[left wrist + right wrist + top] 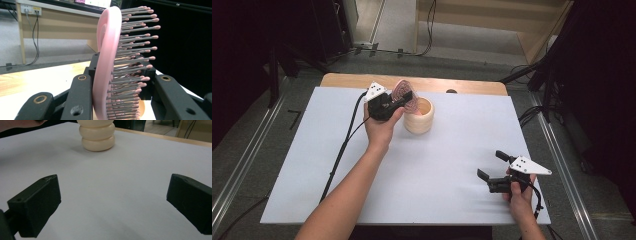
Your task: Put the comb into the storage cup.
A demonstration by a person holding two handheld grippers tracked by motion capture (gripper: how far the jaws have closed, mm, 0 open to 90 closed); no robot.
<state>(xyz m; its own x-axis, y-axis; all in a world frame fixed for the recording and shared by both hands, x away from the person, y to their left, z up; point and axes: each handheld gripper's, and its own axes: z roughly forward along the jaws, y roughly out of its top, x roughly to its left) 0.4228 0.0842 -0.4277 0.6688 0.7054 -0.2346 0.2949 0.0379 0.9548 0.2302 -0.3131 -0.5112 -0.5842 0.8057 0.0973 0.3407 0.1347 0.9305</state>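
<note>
- In the high view, the left gripper point(404, 101) held a pink hairbrush point(404, 95) upright beside the rim of a cream ribbed cup point(419, 116) at the far part of the white table point(312, 165). It was probably held so in order to lower it into the cup.
- In the left gripper view, the jaws were clamped on the hairbrush point(106, 75), one at the pink back and one at the bristles, so it stood on its edge and could not turn.
- In the right gripper view, the right gripper point(112, 205) had its jaws wide apart with nothing between them, low over the table and well apart from the cup point(98, 135), likely waiting out of the way.
</note>
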